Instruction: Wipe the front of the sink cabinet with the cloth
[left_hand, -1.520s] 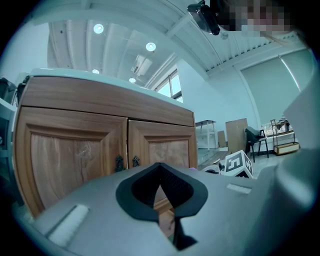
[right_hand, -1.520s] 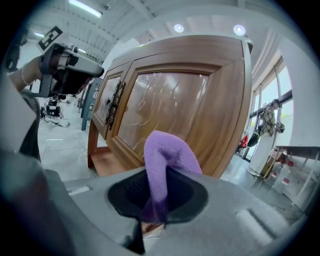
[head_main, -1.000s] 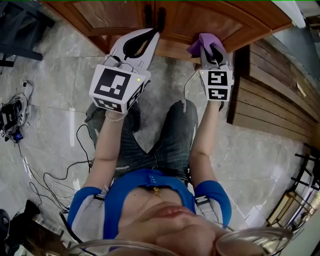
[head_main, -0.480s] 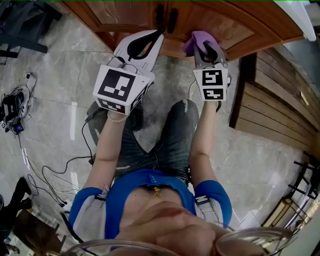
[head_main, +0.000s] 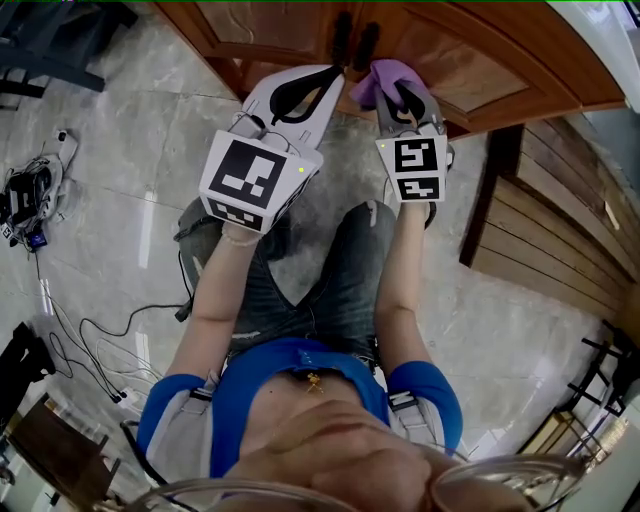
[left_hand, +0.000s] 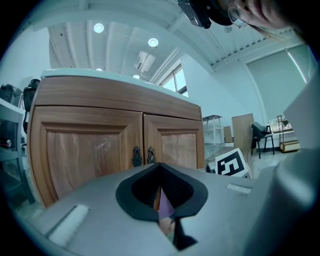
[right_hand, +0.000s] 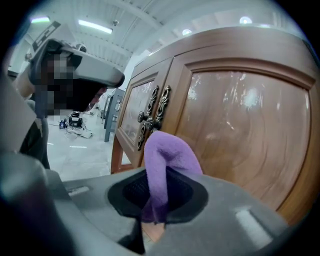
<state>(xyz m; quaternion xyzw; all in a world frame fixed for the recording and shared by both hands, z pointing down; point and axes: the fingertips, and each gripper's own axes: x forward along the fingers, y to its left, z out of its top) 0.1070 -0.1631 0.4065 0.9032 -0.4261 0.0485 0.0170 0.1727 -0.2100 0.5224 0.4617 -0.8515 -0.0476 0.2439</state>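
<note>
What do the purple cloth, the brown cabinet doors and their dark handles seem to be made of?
The purple cloth looks like soft, fuzzy fabric, maybe microfibre: it folds limply in the right gripper. The brown cabinet doors look like varnished wood or veneer: grain and glossy reflections show. Their dark handles seem cast metal, ornate, dull-finished.

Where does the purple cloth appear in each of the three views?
Head view: top centre, cloth in the right gripper's jaws, by the cabinet door.
Left gripper view: not clearly in it; a lilac sliver behind the jaws cannot be identified.
Right gripper view: centre, gripped between the jaws.
Shared landmark: the dark door handles.
</note>
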